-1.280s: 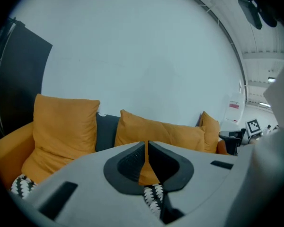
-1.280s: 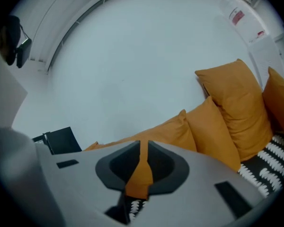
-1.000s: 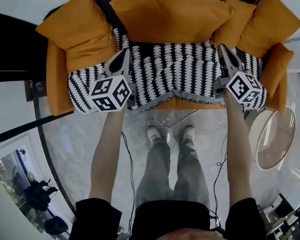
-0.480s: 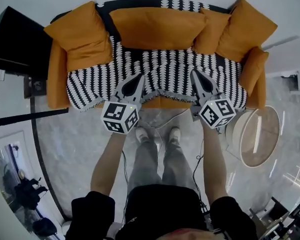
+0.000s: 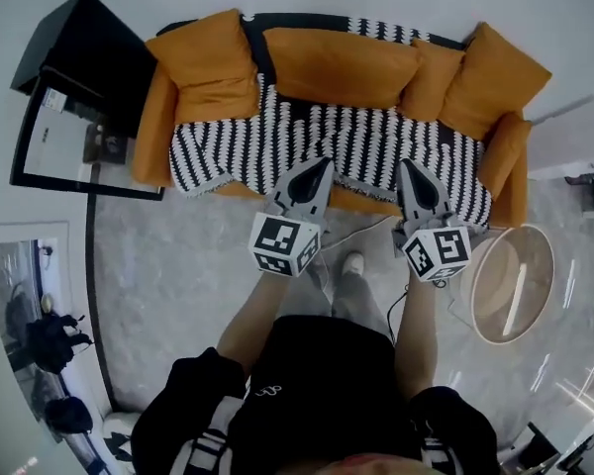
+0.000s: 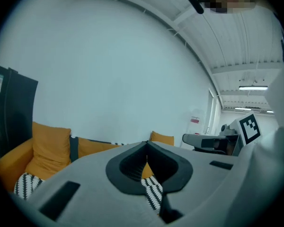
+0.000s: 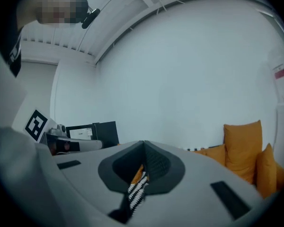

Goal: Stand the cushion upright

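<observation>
An orange sofa (image 5: pixel 151 137) with a black-and-white patterned throw (image 5: pixel 376 139) fills the top of the head view. A long orange cushion (image 5: pixel 342 64) stands upright against its back. Other orange cushions lean at the left end (image 5: pixel 206 62) and the right end (image 5: pixel 497 67). My left gripper (image 5: pixel 325 161) and right gripper (image 5: pixel 408 163) are held side by side in front of the seat's edge, off the sofa. Both are shut with nothing between the jaws. The left gripper view shows its shut tips (image 6: pixel 146 143) before the left cushion (image 6: pixel 49 143). The right gripper view shows its shut tips (image 7: pixel 143 143) and the right cushions (image 7: pixel 241 143).
A black cabinet (image 5: pixel 79 57) stands left of the sofa. A round glass side table (image 5: pixel 510 285) sits at the right, near a white unit (image 5: pixel 574 137). The person's legs and shoes (image 5: pixel 351 265) are on the grey marble floor, with a cable (image 5: pixel 381 228) nearby.
Both grippers have pulled back off the seat toward the person and risen. The person has stepped back, so the sofa looks smaller and farther. Both stay shut.
</observation>
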Tool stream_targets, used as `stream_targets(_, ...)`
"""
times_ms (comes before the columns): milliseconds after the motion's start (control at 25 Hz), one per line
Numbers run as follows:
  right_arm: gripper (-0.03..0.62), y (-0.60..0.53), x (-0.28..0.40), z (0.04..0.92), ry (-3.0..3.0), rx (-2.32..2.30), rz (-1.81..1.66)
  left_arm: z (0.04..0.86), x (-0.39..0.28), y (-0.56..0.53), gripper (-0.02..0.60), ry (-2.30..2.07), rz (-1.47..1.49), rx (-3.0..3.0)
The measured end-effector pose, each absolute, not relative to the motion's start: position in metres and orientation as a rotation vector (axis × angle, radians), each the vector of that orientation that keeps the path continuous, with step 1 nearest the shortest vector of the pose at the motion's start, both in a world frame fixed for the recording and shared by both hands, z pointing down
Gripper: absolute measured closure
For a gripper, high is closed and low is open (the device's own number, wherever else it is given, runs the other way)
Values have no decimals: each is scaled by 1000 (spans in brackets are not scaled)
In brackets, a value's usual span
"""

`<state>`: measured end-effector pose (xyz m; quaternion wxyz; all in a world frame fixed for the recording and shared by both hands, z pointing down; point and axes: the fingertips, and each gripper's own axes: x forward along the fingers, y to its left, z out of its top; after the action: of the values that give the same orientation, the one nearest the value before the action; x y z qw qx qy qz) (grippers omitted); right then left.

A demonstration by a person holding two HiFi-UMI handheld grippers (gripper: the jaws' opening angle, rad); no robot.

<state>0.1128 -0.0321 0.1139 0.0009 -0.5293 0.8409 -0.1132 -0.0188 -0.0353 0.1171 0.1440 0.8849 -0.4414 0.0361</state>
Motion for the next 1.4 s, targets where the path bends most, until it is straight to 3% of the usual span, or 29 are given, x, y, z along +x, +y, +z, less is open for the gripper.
stream_targets(440, 583, 14, 100, 55, 2694, -1639, -148, 46, -23, 14, 572, -1537, 213, 2640)
stream_targets(800, 583, 38, 107, 68, 2757, -1594, -202, 46, -43, 36, 572, -1629, 200, 2552)
stream_targets(1400, 583, 41, 118, 67, 2749, -1598, -191, 52, -23, 36, 572, -1602, 172, 2528)
